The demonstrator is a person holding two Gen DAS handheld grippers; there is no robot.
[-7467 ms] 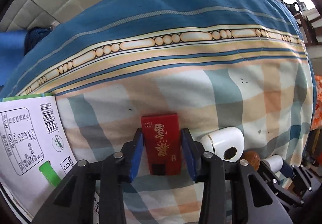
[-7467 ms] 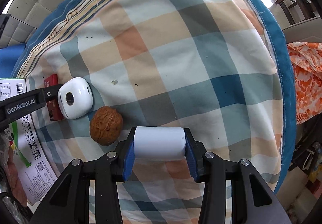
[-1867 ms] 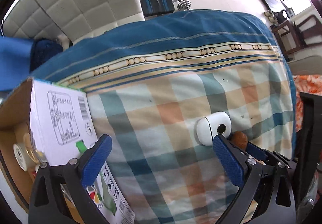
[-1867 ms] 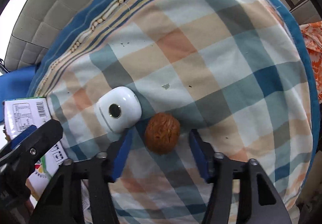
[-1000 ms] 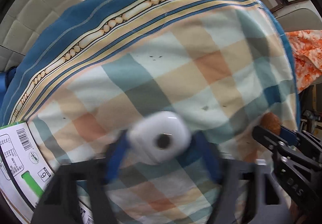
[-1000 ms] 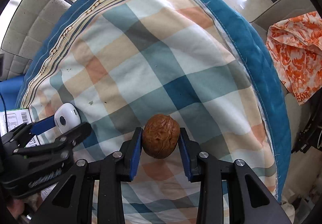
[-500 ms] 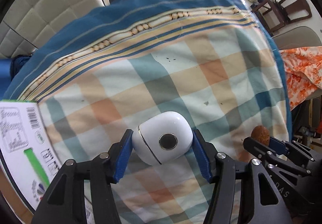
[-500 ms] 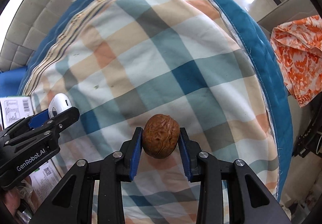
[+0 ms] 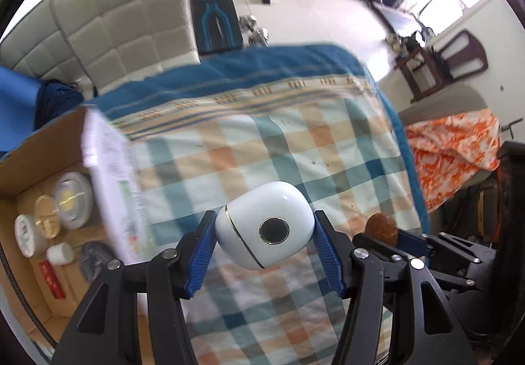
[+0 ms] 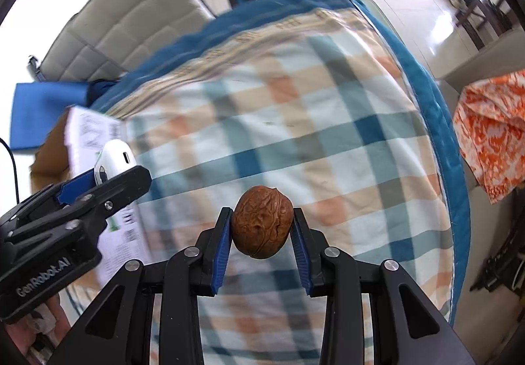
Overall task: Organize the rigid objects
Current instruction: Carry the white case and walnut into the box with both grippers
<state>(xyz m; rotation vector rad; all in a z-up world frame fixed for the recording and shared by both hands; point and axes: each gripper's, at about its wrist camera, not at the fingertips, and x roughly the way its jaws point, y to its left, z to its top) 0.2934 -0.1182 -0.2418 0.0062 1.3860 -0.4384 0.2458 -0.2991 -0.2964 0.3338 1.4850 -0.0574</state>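
My left claw grips the white earbud case; my right claw pinches the walnut above the checked blanket, cardboard box at left.

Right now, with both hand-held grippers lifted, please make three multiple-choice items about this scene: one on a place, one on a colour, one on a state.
1. Where is the cardboard box?
A. left of the checked cloth
B. on the orange fabric
C. in the middle of the cloth

2. What colour is the earbud case?
A. red
B. white
C. green

3. What is the state of the right hand-held gripper?
A. open and empty
B. shut on the earbud case
C. shut on the walnut

Answers:
1 A: in the left wrist view the open box lies at the cloth's left edge.
2 B: the case in the left hand-held gripper is glossy white with a dark round button.
3 C: both blue pads press the brown walnut's sides.
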